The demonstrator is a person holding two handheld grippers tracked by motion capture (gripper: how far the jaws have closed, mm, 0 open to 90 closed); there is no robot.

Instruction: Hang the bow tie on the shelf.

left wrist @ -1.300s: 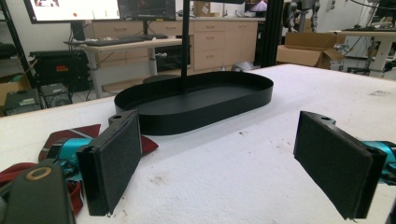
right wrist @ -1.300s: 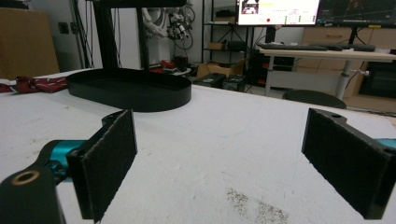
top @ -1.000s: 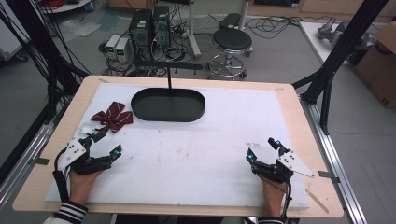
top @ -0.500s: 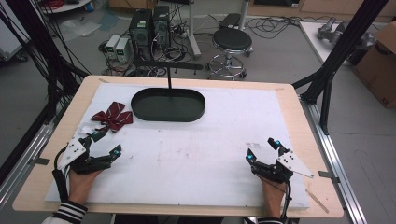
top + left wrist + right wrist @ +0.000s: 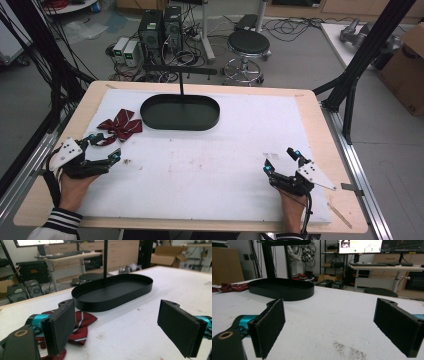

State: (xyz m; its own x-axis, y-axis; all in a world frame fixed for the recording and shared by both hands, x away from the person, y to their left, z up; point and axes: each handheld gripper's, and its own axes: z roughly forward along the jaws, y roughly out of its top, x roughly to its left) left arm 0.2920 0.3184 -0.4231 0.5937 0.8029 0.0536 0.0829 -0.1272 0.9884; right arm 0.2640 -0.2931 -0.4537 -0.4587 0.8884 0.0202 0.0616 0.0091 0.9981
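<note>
While wide open, left claw (image 5: 104, 148) nears bow tie (image 5: 120, 126).

Grey floor holds a black stool (image 5: 248, 42), computer towers (image 5: 161, 28) and cables.

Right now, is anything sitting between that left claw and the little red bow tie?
Nothing visible. The left gripper stands open right beside the bow tie, with bare white table between them.

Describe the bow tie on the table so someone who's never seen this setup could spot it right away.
Start at the white mat covering the table, then find the black oval tray near its far edge. Just left of the tray lies the bow tie, close ahead of the left claw. It is dark red cloth with pale stripes, the one soft, coloured thing there.
</note>
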